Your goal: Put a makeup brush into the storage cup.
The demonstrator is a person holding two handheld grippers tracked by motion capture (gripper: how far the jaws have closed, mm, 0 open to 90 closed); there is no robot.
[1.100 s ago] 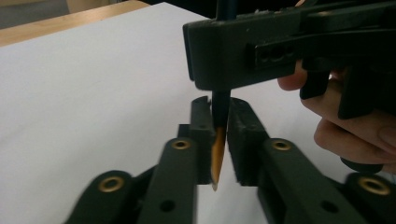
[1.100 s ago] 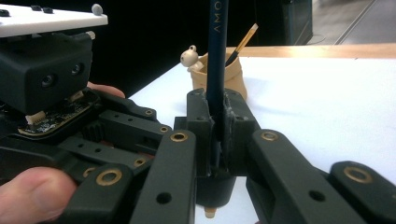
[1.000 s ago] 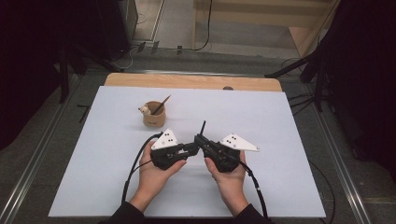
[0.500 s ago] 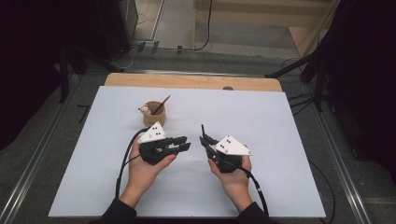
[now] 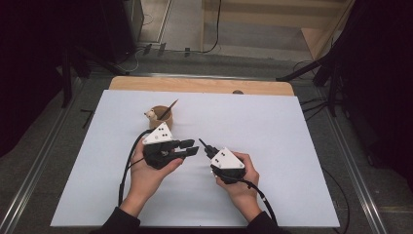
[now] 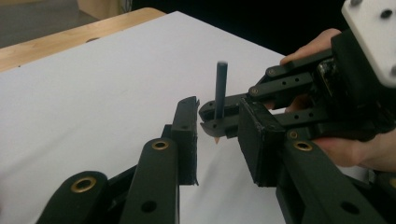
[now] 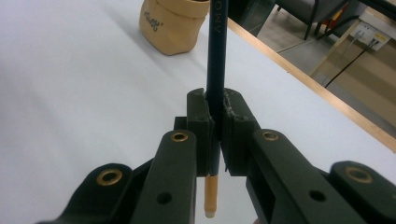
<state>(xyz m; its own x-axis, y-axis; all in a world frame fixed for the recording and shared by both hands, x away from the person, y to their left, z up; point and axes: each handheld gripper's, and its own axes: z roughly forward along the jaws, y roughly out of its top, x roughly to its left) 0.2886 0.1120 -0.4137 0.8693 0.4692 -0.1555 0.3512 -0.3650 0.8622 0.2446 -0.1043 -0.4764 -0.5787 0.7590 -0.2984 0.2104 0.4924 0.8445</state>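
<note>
My right gripper (image 7: 215,135) clamps the dark pencil (image 7: 216,70), my left gripper (image 5: 189,147) just opened narrowly, empty, with the tan cup (image 5: 158,115) standing behind.

Two black linkage grippers (image 5: 187,147) (image 5: 203,145) with brass-ringed pivots (screw heads along each jaw arm), white three-cornered top plates with dark dots, black cables trailing toward six o'clock, dark sleeves.

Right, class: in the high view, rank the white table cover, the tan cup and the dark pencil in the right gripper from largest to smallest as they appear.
1. White table cover, by far the largest.
2. Tan cup.
3. Dark pencil, a thin sliver held in the right gripper.
</note>
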